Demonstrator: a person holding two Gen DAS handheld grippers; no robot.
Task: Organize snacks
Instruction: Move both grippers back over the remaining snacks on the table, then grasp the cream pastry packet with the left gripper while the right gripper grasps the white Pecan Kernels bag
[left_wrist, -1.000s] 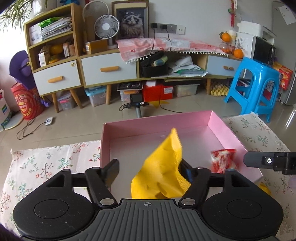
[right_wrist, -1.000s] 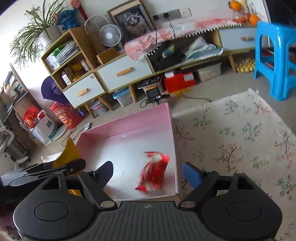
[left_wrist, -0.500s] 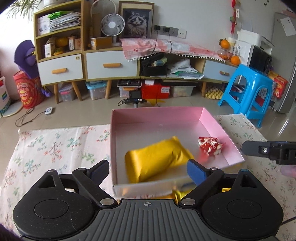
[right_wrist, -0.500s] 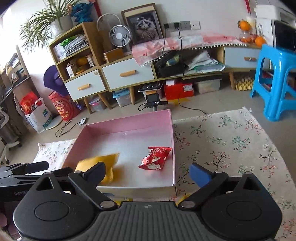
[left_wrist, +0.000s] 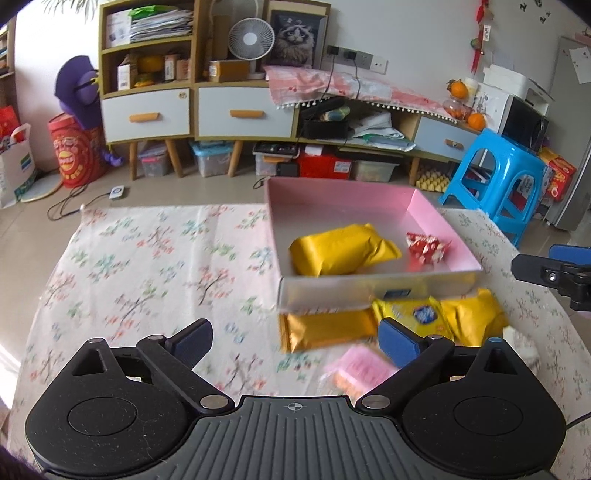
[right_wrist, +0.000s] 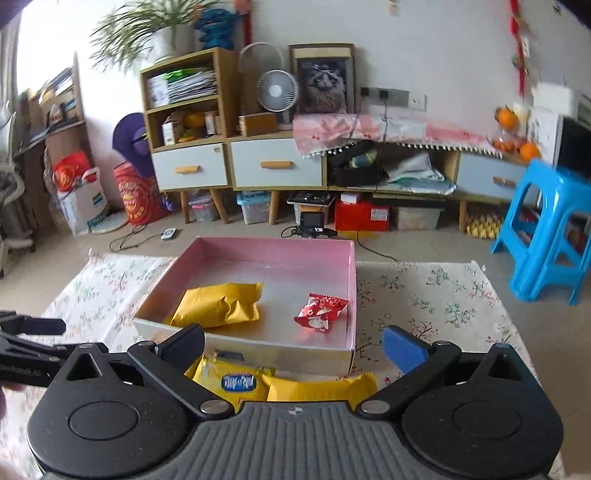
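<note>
Blue pads on both grippers are spreading with nothing between them: left gripper (left_wrist: 295, 338), right gripper (right_wrist: 293, 345). A second ago the yellow pack (left_wrist: 341, 249) was upright in the left jaws; it's now lying flat in the pink box (left_wrist: 376, 286), red pack (left_wrist: 426, 247) beside it. Both grippers have pulled back, tilted down. More yellow packs (left_wrist: 469, 315) sit against the box's near wall on the floral cloth (left_wrist: 147, 258).

Bright daylight from the left, fisheye-bent edges, slight motion blur.
</note>
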